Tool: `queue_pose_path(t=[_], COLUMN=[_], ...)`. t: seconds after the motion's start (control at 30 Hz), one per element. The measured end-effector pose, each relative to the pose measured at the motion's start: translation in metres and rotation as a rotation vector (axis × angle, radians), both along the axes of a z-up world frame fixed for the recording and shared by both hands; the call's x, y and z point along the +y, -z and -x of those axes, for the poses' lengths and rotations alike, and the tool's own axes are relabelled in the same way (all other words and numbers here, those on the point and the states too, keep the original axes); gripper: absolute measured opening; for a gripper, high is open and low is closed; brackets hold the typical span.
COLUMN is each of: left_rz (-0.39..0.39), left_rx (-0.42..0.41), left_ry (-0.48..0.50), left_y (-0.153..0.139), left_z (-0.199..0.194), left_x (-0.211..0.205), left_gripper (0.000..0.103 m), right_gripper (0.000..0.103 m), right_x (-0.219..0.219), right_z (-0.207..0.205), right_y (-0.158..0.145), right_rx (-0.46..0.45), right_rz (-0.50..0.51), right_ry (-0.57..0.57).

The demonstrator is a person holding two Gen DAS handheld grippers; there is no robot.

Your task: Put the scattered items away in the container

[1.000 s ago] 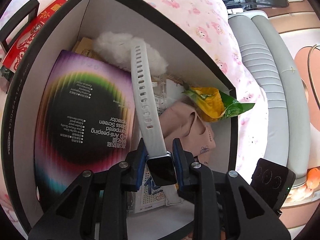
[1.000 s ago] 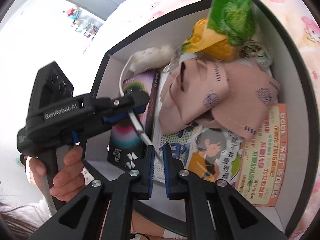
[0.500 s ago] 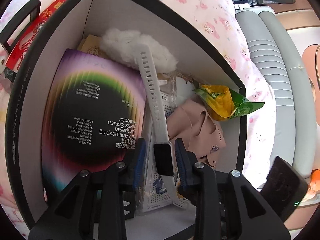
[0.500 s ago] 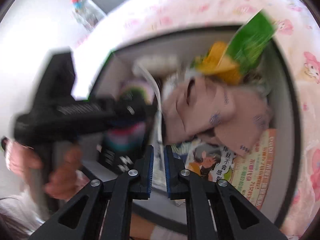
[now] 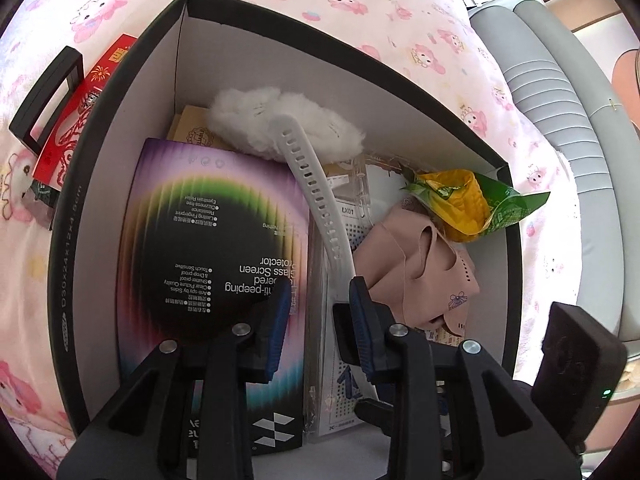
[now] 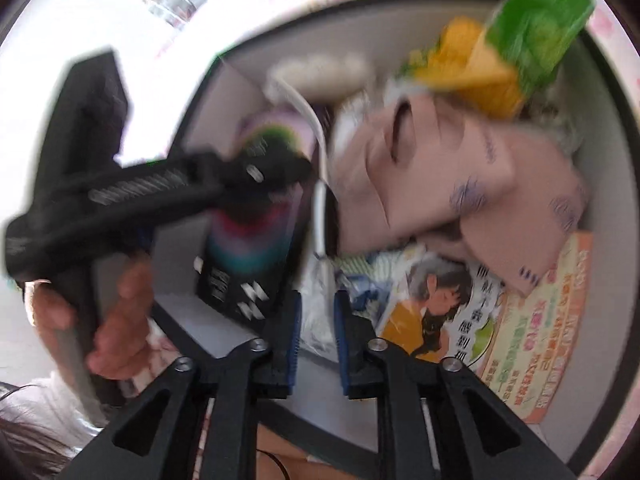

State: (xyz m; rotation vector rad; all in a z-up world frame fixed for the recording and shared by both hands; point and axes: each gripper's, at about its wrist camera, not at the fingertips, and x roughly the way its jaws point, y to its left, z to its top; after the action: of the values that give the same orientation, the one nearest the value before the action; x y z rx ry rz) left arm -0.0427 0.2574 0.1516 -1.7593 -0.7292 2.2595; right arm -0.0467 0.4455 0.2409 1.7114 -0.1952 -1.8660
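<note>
Pink cartoon-print bedspread (image 5: pixel 400 12) all round, beyond the left claw (image 5: pixel 316 316).
Black box (image 5: pixel 72 208) with white inner walls open beneath both claws; far wall and corner well ahead of the left claw, right wall (image 5: pixel 508 292) near on its right side.
Screen-protector pack (image 5: pixel 208 240), rainbow ring on black, flat along the box's left side, passing under the left claw's left finger (image 5: pixel 276 332).
Pink face masks (image 5: pixel 424 264) heaped just right of the left claw, a yellow-green snack packet (image 5: pixel 472 208) beyond them against the right wall.
White fluffy piece (image 5: pixel 280 120) far ahead, near the back wall.
White watch (image 5: pixel 320 200): strap running from the fluff toward the left claw, dark face by the inner side of the right finger, lying loose on a clear dotted packet (image 5: pixel 340 368); contact with that pad unclear.
Left claw apart, nothing pinched; bare gap between the pads.
Right claw (image 6: pixel 316 336), blurred view: jaws just been opening, now slightly apart, nothing clearly between them; a printed leaflet (image 6: pixel 532 320) to its right, the left claw's body and a hand (image 6: pixel 116 320) to its left.
Open room: thin strip of white box floor at the near edge only.
</note>
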Motion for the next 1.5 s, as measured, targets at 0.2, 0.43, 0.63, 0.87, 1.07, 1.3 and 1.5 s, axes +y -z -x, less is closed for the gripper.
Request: queue_pose_path(t=[0.2,0.43,0.63,0.87,1.07,1.3,1.5], left_rz=[-0.009,-0.011,-0.026,-0.054,0.018,0.253,0.311], left_rx=[0.002,0.005,0.011,-0.022,0.053,0.061,0.021], left_ry=[0.018,0.05,0.07,0.084,0.089,0.282,0.27], left_y=[0.0,-0.001,-0.001,0.005,-0.028,-0.035,-0.018], left_z=[-0.001,-0.002,-0.002,-0.003,0.007,0.054,0.047], left_x=[0.001,0.006,0.008,0.01,0.003,-0.001,0.006], left_gripper=[0.029,0.029,0.029,0.029,0.029,0.031,0.032], right_gripper=[0.006,0.005,0.005,0.036,0.005,0.005,0.006], right_x=[-0.003,0.01,0.013,-0.026,-0.031,-0.025,-0.007], right_z=[0.001,0.013,0.021,0.016,0.018,0.037,0.03], right_y=[0.001,-0.011,-0.015,0.0,-0.002,-0.015,-0.023], right_rx=[0.016,0.059,0.061,0.028,0.047,0.132,0.143], right_rz=[-0.008,-0.041,-0.017,-0.081,-0.088,-0.145,-0.042], right_ry=[0.001,0.053,0.089,-0.028,-0.033,0.029,0.15])
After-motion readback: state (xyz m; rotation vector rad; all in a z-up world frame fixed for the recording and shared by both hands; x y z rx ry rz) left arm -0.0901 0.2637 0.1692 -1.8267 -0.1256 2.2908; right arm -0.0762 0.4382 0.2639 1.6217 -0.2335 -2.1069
